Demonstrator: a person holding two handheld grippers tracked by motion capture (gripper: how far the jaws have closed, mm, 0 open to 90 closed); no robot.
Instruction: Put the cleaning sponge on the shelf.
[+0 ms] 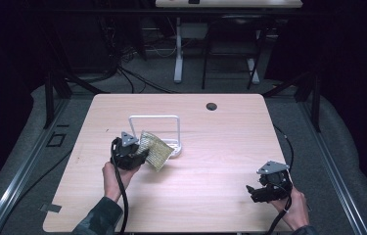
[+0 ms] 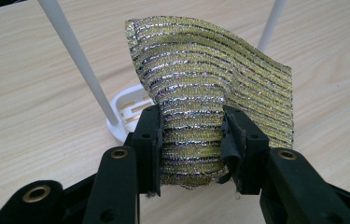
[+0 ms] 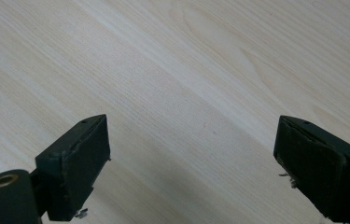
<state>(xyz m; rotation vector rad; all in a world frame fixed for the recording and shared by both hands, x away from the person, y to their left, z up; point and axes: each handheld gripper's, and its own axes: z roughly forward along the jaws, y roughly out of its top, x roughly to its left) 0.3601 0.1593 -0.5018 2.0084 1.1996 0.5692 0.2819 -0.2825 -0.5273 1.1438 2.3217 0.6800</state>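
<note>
- Pinching the glittery yellow cloth point(image 2: 210, 88), the left tongs point(image 2: 192, 144) hold it just before the white rack point(image 1: 157, 132).
- Right tongs point(image 3: 191, 163) hover released above the desk point(image 1: 220, 147).

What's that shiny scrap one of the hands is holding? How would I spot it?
Start at the wooden table and find the white wire stand near its middle. Just in front, the left gripper pinches a glittery yellow-and-silver striped cloth, the one sparkling, floppy thing there.
</note>
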